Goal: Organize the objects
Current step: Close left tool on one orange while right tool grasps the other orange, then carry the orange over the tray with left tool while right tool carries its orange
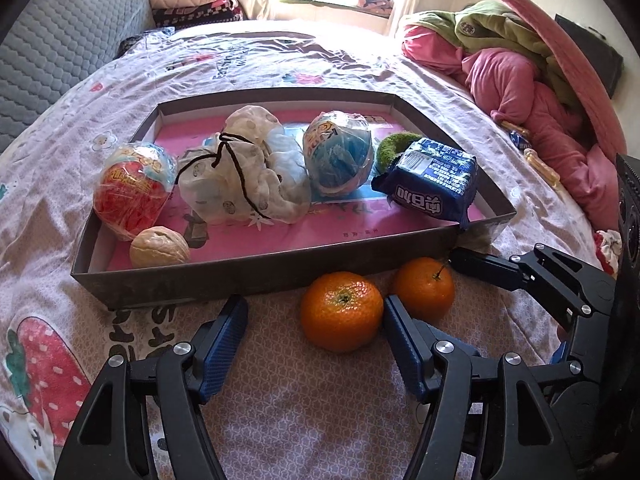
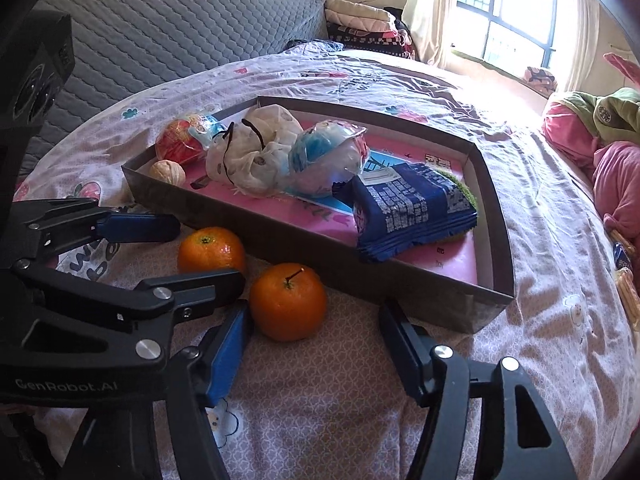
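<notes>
Two oranges lie on the bed sheet in front of a shallow brown box [image 1: 256,272]. In the left wrist view the nearer orange [image 1: 341,310] sits just ahead of my open left gripper [image 1: 314,330], close to its right finger. The stemmed orange [image 1: 425,289] lies to its right. In the right wrist view the stemmed orange [image 2: 289,301] sits ahead of my open right gripper [image 2: 316,338], near its left finger, with the other orange [image 2: 211,250] behind it. Neither gripper holds anything. The box [image 2: 400,296] holds a blue snack packet [image 1: 430,182], a walnut [image 1: 159,247], a white drawstring pouch [image 1: 236,176] and two wrapped toy eggs.
The box sits on a patterned bed sheet. Pink and green bedding [image 1: 520,80] is piled at the right. A grey quilted headboard [image 2: 180,20] stands at the left, folded blankets and a window at the back. Small snack packs [image 2: 626,272] lie at the sheet's right edge.
</notes>
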Demonstrator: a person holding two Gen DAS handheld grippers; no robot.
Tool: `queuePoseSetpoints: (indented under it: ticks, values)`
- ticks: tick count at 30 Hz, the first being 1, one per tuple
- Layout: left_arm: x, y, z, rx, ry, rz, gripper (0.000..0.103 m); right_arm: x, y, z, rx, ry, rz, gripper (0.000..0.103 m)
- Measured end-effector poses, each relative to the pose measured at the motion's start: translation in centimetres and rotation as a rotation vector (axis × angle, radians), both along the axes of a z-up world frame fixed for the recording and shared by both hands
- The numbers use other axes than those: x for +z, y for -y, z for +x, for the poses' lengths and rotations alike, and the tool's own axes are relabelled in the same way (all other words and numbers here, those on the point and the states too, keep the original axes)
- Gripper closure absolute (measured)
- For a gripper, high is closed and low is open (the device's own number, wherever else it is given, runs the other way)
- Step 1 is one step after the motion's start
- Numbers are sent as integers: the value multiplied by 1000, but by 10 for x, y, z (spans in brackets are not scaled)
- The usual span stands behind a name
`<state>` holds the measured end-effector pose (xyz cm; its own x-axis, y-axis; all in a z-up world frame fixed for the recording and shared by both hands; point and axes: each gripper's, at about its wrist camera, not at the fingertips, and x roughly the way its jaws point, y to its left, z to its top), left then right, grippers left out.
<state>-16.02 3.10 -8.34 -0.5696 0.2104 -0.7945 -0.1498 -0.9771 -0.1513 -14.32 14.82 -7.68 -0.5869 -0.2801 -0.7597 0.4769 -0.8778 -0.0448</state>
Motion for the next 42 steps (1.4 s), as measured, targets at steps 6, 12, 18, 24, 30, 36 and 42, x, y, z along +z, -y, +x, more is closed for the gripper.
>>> queuePoseSetpoints:
  ticks: [6,12,18,24,30,36,42]
  values:
    - [-3,-5,-3,-36,10,20,62,1,6,2,46,-2,-6,65]
    - [-1,-4,0,-36,3,28,63,3,5,3,46,-7,-13,66]
    - [8,0,5,-28,-16,30,63,9,-1,6,31,-18,-41,66]
    - [22,3,11,-12,-56,8,63,20,-6,9,17,-46,-68,66]
    - [48,11,17,4,-127,-15,63,37,-10,14,-1,-96,-98,66]
    - [77,24,19,30,-183,-34,63,67,-11,15,-13,-180,-114,66]
    - [107,42,8,65,-243,-39,63,94,-6,9,-8,-236,-133,66]
